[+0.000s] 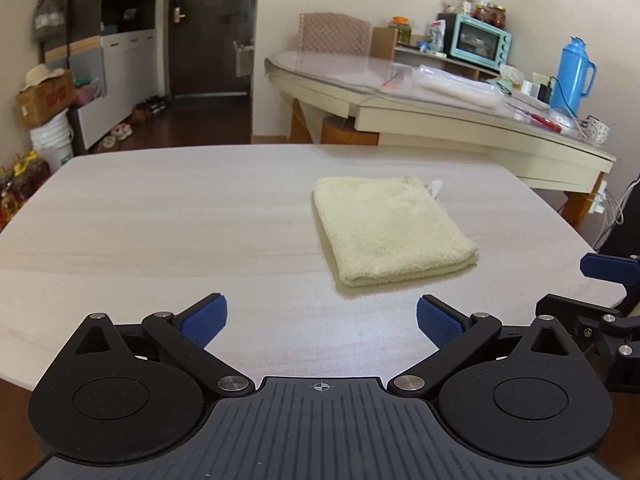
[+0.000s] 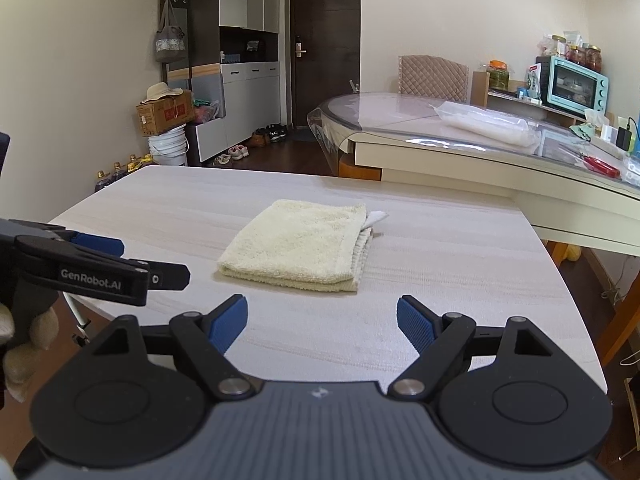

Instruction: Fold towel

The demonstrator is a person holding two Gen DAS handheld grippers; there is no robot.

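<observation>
A pale yellow towel [image 1: 390,228] [image 2: 302,246] lies folded into a thick rectangle on the light wood-grain table [image 1: 160,220] [image 2: 440,248]. A small white tag [image 2: 376,217] pokes out at its far right corner. My left gripper [image 1: 322,320] hovers over the table's near edge, short of the towel, open with nothing between its blue pads [image 1: 206,318]. My right gripper [image 2: 322,324] also stands open and empty, just short of the towel's near fold. Each gripper shows at the side of the other's view: the right one [image 1: 600,280] and the left one [image 2: 120,260].
Behind stands a cream dining table [image 1: 440,116] with a glass top, carrying a plastic bag, a blue thermos [image 1: 574,74], a teal toaster oven [image 1: 478,42] and a mug. A chair, cabinets, a box on a white bucket [image 1: 50,140] and shoes sit further back. A gloved hand [image 2: 24,344] grips the left gripper.
</observation>
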